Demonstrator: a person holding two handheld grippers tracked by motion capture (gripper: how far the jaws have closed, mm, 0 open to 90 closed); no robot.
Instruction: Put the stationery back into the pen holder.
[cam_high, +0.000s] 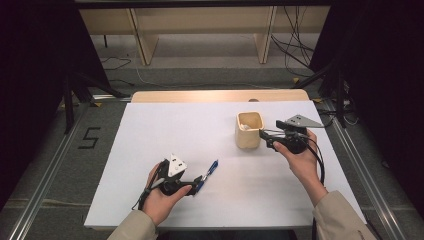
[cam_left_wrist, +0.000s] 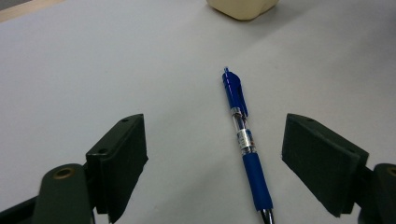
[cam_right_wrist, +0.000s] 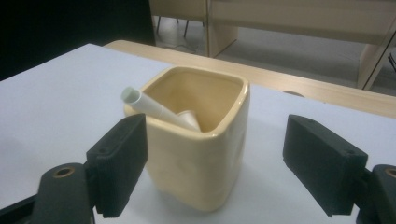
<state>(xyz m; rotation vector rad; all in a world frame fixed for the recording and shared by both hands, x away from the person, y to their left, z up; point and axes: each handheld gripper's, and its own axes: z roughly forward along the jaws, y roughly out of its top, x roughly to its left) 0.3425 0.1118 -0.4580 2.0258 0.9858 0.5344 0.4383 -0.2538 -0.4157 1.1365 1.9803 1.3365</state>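
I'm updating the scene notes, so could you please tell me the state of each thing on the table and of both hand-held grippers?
Pen: lying flat on the table, between the left jaws, not gripped.
Cup: upright, open top, a white tube leaning inside.
Left hand-held gripper: open, astride the pen.
Right hand-held gripper: open, jaws on either side of the cup, not pressing.
Table: white top, level.

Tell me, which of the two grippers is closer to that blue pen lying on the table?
Left. The left gripper sits right at the blue pen, its open jaws on either side of it. The right gripper is across the table, by the yellow cup.
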